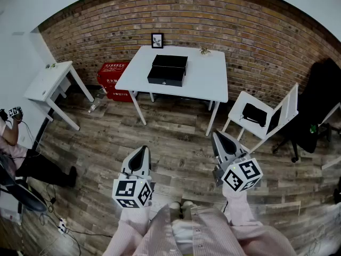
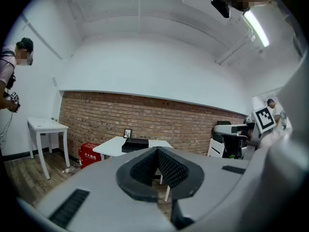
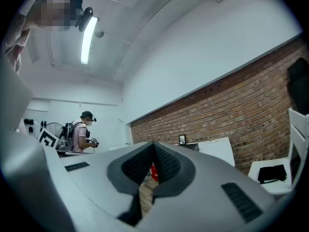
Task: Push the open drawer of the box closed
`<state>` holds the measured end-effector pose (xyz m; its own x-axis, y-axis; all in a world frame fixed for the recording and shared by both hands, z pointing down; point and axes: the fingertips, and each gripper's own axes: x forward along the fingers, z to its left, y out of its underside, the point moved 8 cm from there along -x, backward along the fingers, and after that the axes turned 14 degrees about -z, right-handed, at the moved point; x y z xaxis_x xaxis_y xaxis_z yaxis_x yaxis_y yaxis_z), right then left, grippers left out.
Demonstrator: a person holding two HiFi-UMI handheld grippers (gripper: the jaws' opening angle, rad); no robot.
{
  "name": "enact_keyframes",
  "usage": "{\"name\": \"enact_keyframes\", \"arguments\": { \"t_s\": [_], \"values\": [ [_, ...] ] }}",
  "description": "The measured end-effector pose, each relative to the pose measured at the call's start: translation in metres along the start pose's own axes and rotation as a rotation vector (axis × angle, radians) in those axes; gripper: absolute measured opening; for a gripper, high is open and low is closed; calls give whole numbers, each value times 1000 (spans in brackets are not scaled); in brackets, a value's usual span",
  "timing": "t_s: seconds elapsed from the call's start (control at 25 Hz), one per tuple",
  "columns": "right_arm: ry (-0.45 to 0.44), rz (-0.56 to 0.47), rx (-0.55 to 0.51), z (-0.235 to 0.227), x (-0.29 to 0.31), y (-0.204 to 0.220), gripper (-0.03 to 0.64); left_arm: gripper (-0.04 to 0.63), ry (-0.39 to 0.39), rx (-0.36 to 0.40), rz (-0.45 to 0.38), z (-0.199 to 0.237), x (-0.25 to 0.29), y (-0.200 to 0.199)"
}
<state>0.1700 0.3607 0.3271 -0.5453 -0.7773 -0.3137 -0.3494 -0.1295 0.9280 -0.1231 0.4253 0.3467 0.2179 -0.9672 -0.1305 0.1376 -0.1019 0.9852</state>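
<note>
- The red crate (image 1: 113, 79) sat on the floor by the brick wall, just left of the white table (image 1: 208, 81). I couldn't see what it held.
- The drawer (image 1: 166, 75) of the black box (image 1: 170, 61) stood pulled out toward the person. Its inside was too small to make out.
- The left gripper (image 1: 141, 150) was held low in front of the person, well short of the table and roughly level. It pointed toward the box, with its jaws clenched tip to tip on nothing.
- The right gripper (image 1: 219, 136) was held the same way beside it, well apart from the table. Its jaws were also pressed together and empty.
- The box was a low, flat, black rectangle lying on the middle of the tabletop, toward the wall side. Its drawer front faced the room, and a small framed picture (image 1: 157, 40) stood just behind it.
- Right of the table, a white chair (image 1: 285, 108) carried a flat black thing (image 1: 254, 113) on its seat.
</note>
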Motion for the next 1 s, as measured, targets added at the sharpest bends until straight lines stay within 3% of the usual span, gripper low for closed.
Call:
{"name": "enact_keyframes", "arguments": {
  "t_s": [0.84, 0.96, 1.0],
  "values": [
    [-14, 6, 12, -30, -8, 0, 3, -1, -53, -8, -16, -24, 12, 7],
    [-26, 10, 13, -31, -8, 0, 3, 118, -56, -23, -23, -26, 13, 9],
    [-25, 9, 15, -31, -8, -1, 3, 124, -57, -25, -21, -26, 13, 9]
  ]
}}
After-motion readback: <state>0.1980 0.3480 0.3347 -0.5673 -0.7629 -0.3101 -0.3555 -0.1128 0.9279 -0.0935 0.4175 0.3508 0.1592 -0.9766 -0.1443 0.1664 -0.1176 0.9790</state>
